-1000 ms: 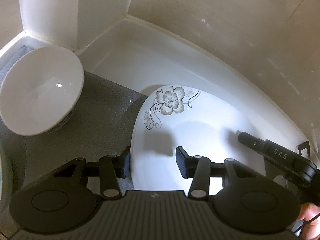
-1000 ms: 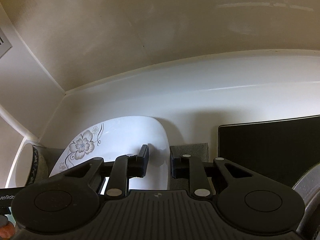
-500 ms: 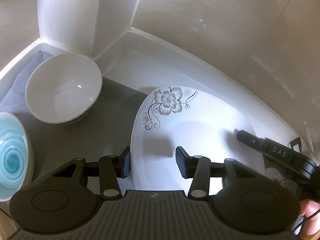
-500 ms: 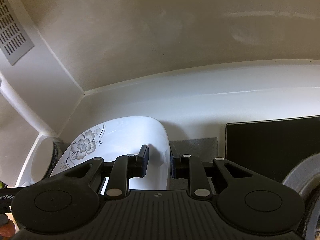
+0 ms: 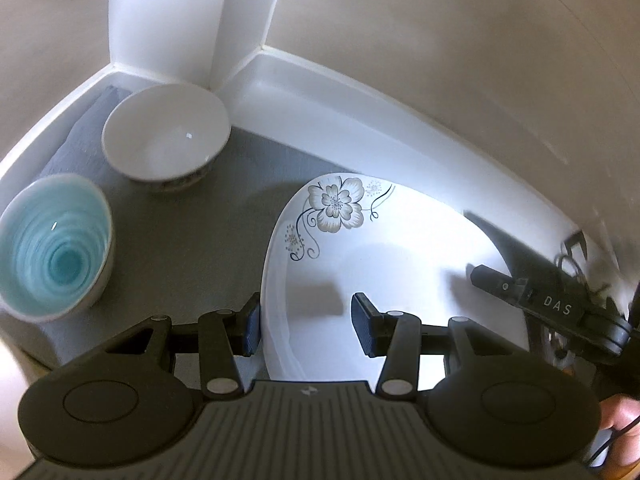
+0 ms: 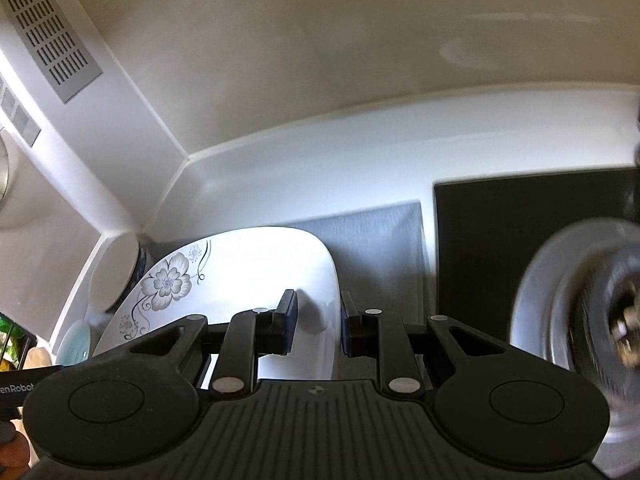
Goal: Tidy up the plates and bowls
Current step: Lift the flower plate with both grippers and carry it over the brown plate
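A white plate with a grey flower print (image 5: pixel 400 264) lies on a grey mat (image 5: pixel 192 248); it also shows in the right wrist view (image 6: pixel 240 276). My left gripper (image 5: pixel 306 324) is open, its jaws astride the plate's left rim. My right gripper (image 6: pixel 314 328) has its jaws astride the plate's right rim, one above and one below, with a gap; it shows at the right of the left wrist view (image 5: pixel 532 300). A white bowl (image 5: pixel 166 136) and a blue swirl bowl (image 5: pixel 52 244) stand on the mat to the left.
A white ledge (image 5: pixel 360 96) and beige wall bound the back. A white pillar (image 5: pixel 168 16) stands in the corner. A black mat (image 6: pixel 520 240) and a grey round dish (image 6: pixel 560 300) lie to the right. A vent grille (image 6: pixel 48 28) is on the left wall.
Both grippers have pulled back and up with the plate between their jaws. The blue bowl has come into view at the left; the right gripper's jaws stand wider apart.
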### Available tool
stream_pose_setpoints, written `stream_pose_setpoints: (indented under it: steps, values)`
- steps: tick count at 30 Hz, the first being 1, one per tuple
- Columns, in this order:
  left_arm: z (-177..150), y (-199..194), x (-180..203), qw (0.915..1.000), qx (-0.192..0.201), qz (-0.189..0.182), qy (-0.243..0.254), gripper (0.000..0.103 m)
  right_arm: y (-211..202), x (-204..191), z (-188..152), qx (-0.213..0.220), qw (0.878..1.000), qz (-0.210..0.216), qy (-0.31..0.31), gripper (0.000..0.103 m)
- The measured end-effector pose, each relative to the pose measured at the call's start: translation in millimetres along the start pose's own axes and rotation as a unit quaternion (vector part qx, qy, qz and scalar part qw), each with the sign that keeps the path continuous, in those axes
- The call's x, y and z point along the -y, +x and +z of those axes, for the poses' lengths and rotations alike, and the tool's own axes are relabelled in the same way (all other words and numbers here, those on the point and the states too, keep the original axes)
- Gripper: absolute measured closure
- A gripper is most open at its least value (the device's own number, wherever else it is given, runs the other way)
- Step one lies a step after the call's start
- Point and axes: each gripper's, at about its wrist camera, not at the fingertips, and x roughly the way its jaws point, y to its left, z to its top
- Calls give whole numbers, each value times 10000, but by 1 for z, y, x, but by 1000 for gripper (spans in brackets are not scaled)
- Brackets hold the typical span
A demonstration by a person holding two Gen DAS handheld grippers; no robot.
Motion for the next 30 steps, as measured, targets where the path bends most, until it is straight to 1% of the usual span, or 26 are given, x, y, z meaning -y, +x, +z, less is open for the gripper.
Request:
stream_pose_setpoints:
  steps: [4,8,15,16,17,18,21,22,23,25,26,27,30]
  values:
    - [-15,4,2,9998,-98,-4,186,52,-13,4,-18,8,10000,-55,56,79]
    - [-30,11,0,9991,-301,-37,298,52,-26,7,-35,36,9999,-135,85,79]
    - [-48,25,1,9967,-548,-25,597,52,-33,19,-56,-32,9993,-276,236,80]
    - [-48,28,1,9964,-571,-19,621,52,-35,16,-67,-36,9993,-291,242,80]
    - [-48,31,1,9962,-582,-6,649,52,-39,12,-72,-40,9992,-303,247,80]
    - [-55,25,4,9960,-578,10,677,52,-40,12,-75,-40,9992,-312,245,80]
    - [-56,27,8,9956,-529,64,773,52,-43,11,-87,-15,9991,-361,200,80]
    - [-64,19,11,9954,-499,83,820,52,-50,10,-92,-7,9991,-377,178,80]
    - [-62,22,12,9951,-482,100,859,52,-49,10,-94,-3,9991,-392,162,80]
    - [-74,17,11,9947,-469,107,913,52,-51,11,-97,4,9990,-429,135,80]
    - [-73,18,11,9945,-469,115,925,52,-51,11,-98,1,9989,-437,142,80]
    - [-77,12,12,9944,-466,121,944,52,-51,12,-99,-4,9989,-431,157,80]
    - [-77,12,13,9938,-497,139,980,52,-54,13,-101,-25,9990,-425,125,80]
